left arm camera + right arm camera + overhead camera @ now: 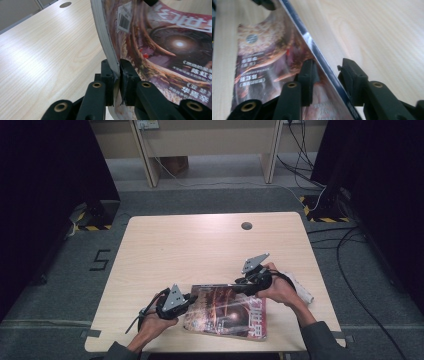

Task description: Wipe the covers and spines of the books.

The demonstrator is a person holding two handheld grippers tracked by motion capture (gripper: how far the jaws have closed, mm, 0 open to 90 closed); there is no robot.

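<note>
A glossy magazine [225, 312] with a dark reddish cover lies on the wooden table [200, 245] near its front edge. My left gripper [191, 300] is at the magazine's left edge. In the left gripper view, my left gripper [116, 75] is shut on that edge, and the magazine [175, 45] is lifted and curved there. My right gripper [241, 287] is at the magazine's far right corner. In the right gripper view, my right gripper [329, 75] stands open astride the blue spine edge of the magazine [262, 57], with the right pad clear of it.
A white rolled object [300, 287] lies on the table behind the right hand. A round cable hole [246, 226] sits near the table's far edge. Cables [350, 245] trail over the floor at the right, and desk legs [150, 165] stand beyond the table.
</note>
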